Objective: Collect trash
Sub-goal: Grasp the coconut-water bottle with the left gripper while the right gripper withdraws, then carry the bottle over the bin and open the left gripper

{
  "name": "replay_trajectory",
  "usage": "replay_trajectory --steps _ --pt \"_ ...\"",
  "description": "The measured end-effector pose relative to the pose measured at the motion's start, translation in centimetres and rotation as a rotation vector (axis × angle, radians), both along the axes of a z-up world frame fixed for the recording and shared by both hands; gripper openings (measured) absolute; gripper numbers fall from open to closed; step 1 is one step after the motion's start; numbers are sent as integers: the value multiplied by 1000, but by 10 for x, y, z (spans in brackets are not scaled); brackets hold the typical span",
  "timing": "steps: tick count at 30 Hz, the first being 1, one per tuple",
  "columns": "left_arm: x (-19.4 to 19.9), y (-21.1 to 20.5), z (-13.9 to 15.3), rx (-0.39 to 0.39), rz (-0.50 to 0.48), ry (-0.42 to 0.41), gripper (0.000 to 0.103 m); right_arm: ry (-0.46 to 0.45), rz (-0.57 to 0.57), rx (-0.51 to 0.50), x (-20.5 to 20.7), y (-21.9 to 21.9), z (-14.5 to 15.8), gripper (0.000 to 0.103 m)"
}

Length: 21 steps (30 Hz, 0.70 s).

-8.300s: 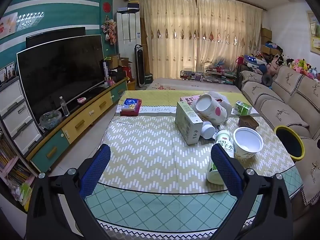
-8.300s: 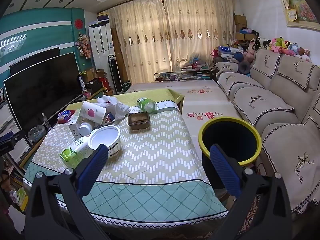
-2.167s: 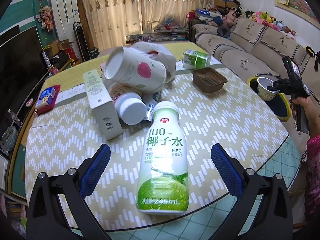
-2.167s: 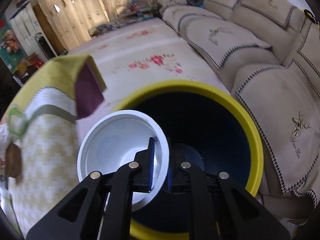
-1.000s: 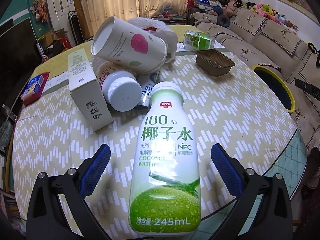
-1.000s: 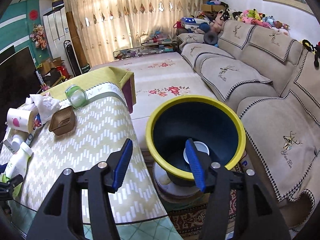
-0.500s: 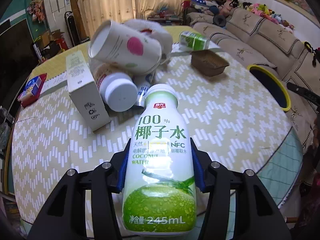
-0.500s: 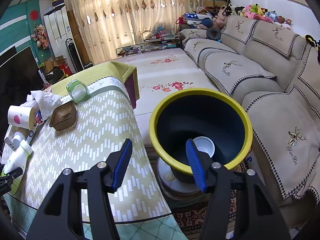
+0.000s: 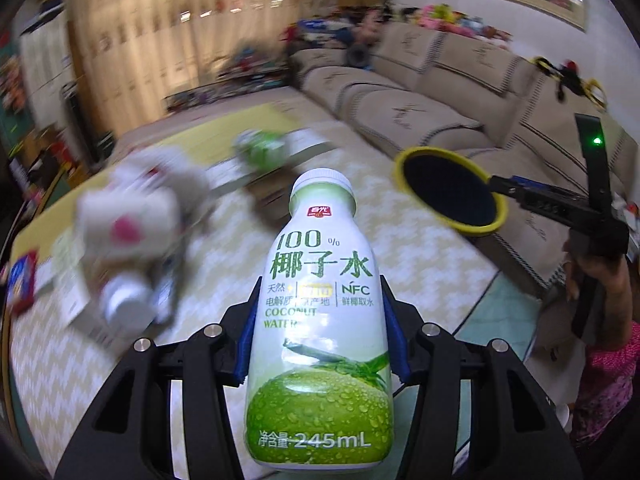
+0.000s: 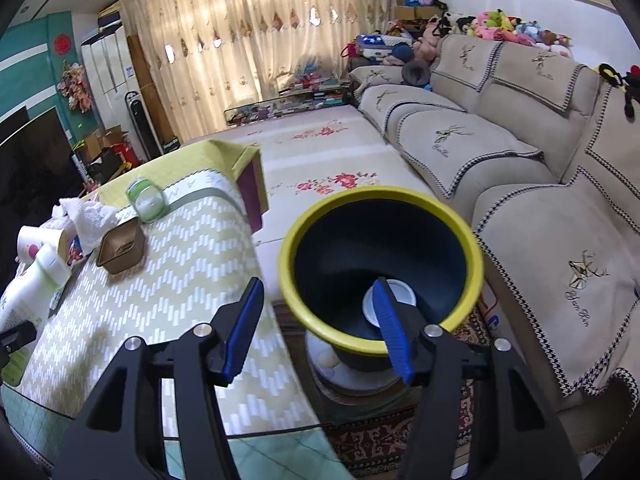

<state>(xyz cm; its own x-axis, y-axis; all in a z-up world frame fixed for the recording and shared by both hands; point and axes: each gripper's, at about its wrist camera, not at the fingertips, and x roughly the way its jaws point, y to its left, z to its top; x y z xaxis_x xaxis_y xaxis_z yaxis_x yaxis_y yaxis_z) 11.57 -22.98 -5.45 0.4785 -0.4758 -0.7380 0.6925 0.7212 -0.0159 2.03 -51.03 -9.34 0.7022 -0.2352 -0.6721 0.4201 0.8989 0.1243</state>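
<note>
left wrist view puts the left gripper (image 9: 320, 340) in the foreground, its blue-padded jaws pressed against both sides of a coconut water bottle (image 9: 320, 320), which stands upright between them with its white cap on top. behind the bottle the worktop (image 9: 320, 208) with its zigzag cloth is smeared by motion blur, and so is the pile of rubbish on its left side: a white paper cup (image 9: 128, 216) with a pink mark, a white-lidded container (image 9: 124, 296) and a green-and-white can (image 9: 264, 148) farther back can just be made out. beyond the worktop's right edge sits the yellow-rimmed bin (image 9: 452, 196), and at the far right a hand (image 9: 600, 276) holds the black handle of the other tool.

right wrist view shows the right gripper (image 10: 316, 324) with its jaws spread wide and nothing between them, hanging over the gap between the worktop edge and the bin (image 10: 380, 264). a white cup (image 10: 390, 296) lies at the bottom of the bin's dark interior. on the worktop (image 10: 180, 264) to the left are a brown tray (image 10: 120, 246), a green-capped can (image 10: 146, 199) on its side, crumpled white tissue (image 10: 86, 216) and the paper cup (image 10: 36, 242). a beige sofa (image 10: 520, 160) runs along the right.
</note>
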Motion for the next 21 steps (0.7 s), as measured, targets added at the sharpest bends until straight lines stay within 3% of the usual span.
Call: replay_trajectory --steps 7,12,21 --pt "15 -106 -1 19 -171 2 52 -3 -74 -18 -24 -30 3 57" --pt "27 -191 -10 74 -279 11 52 -5 -143 -21 -45 -53 5 58" --pt "65 -294 -47 118 -311 115 52 4 -204 -3 -62 -79 -2 58"
